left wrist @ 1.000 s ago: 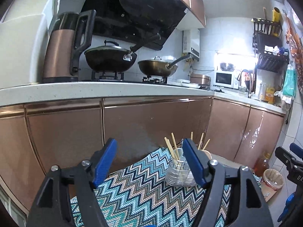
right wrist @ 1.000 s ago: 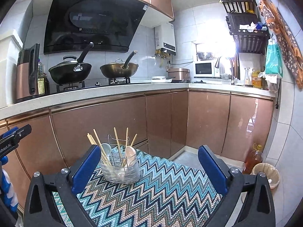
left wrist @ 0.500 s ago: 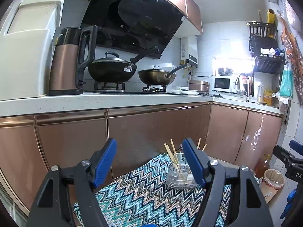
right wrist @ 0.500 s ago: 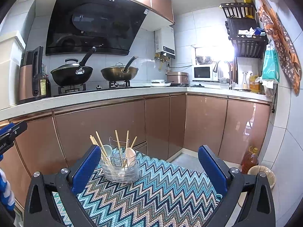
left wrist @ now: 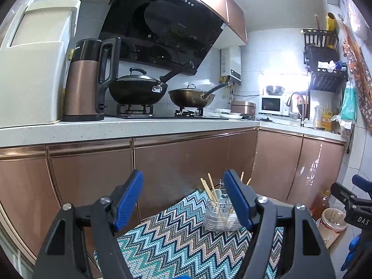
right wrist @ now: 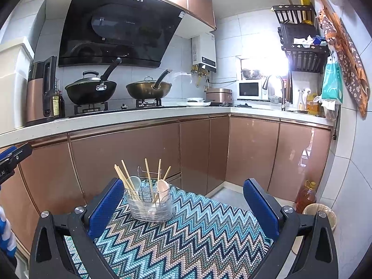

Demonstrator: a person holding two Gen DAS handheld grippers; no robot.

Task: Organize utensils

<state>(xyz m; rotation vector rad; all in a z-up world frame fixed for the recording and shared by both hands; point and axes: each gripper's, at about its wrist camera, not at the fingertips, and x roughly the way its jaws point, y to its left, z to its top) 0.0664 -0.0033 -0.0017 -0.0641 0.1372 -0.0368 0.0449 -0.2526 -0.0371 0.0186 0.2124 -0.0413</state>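
- We hold the left gripper [left wrist: 183, 197] and the right gripper [right wrist: 183, 205] raised over the zigzag cloth [right wrist: 186, 239], both with fingers spread wide and nothing between them.
- The wire caddy [right wrist: 150, 205] stands near the far edge of the cloth, toward its far left corner in the right wrist view; chopsticks [right wrist: 126, 177] lean out of it at several angles and two pale spoons [right wrist: 162, 189] stand bowl-up among them.
- We judge the caddy light and top-heavy: a finger that catches a leaning chopstick could tip it or flick sticks off the far edge of the cloth.
- The cloth could slide or bunch if we drag the caddy instead of lifting it.
- In the left wrist view the right finger [left wrist: 237, 200] hides part of the caddy [left wrist: 220, 216], so a reach steered from that view alone could miss.
- If both grippers close in together, they could knock each other.
- Writing: "DAS" shows on the right gripper's body [left wrist: 359, 219] in the left view; the range hood [right wrist: 116, 32] carries a small logo too small to read.
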